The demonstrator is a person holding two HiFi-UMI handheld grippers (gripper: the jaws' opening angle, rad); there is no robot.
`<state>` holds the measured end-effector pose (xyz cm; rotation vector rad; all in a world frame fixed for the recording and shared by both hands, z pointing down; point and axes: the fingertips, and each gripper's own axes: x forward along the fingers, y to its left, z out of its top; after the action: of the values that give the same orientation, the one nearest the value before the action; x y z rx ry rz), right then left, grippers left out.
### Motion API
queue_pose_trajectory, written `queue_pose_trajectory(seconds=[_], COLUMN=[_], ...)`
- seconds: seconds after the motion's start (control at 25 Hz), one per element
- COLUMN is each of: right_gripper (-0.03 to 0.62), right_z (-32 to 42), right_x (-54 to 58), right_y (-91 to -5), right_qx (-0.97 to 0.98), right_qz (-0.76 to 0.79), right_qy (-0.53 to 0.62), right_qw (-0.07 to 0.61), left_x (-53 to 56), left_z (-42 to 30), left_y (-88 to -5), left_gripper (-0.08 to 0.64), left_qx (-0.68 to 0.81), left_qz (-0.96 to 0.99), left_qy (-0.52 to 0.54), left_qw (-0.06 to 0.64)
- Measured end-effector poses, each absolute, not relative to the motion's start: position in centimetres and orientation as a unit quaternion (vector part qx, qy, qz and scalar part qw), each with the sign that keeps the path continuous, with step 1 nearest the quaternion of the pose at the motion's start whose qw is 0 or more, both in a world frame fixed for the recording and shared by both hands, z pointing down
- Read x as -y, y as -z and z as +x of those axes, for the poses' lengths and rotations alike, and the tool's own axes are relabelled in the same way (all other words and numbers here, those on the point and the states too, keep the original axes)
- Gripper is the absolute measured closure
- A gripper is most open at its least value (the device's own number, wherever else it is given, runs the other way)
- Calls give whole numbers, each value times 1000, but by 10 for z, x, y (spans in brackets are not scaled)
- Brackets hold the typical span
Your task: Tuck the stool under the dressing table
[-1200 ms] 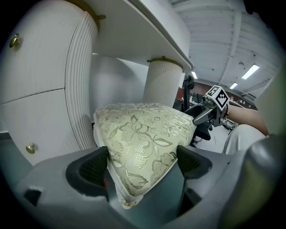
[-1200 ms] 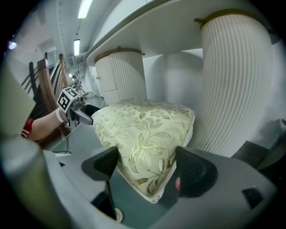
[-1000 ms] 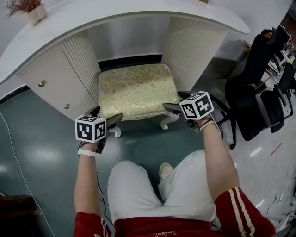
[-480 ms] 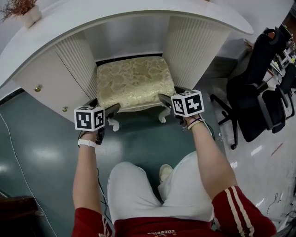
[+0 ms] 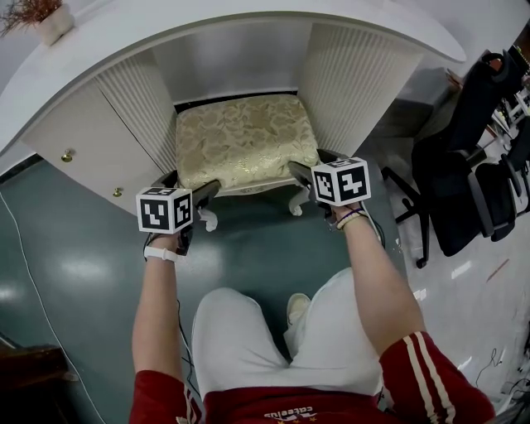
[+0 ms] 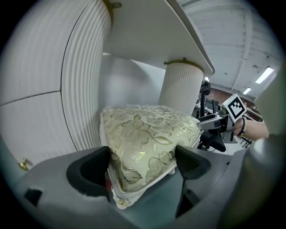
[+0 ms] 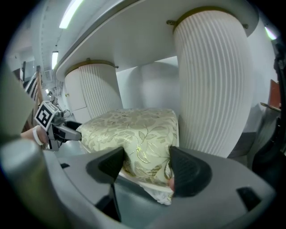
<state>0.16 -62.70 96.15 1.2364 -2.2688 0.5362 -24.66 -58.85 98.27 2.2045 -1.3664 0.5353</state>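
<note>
**stool gripped at both near corners, in the knee gap of the dressing table**

the stool sits in the opening of the dressing table, between the left fluted column and the right fluted column. its gold floral cushion fills most of the gap from side to side. the far edge lies close to the dark strip at the foot of the back panel. the near edge and the two white carved legs stand at the mouth of the opening, on the teal floor.

your left gripper has the near left corner of the cushion. in the left gripper view the corner fills the space between the jaws and both pads press into the fabric. your right gripper has the near right corner. its jaws have just been closing with the cushion between them. in the right gripper view the padding bulges between the pads, so it too is clamped on the seat. both grippers point down and away from you toward the table, level with each other across the stool's near edge.

a small plant pot stands on the far left of the table top. two gold knobs show on the left cabinet face. black office chairs stand well apart on the right.
</note>
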Motion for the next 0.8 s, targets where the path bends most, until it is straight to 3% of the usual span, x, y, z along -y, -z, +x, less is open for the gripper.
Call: queue_pose_trajectory(seconds=[0.8], right_gripper=[261], right_z=[10], right_x=[615], right_y=[-955], right_qx=[848], right_qz=[438], right_qy=[-190], right_qw=[230], left_x=[573], left_z=[-245], left_y=[-974], left_gripper=[100], left_qx=[493], left_qz=[822], left_qy=[-162], left_qw=[236])
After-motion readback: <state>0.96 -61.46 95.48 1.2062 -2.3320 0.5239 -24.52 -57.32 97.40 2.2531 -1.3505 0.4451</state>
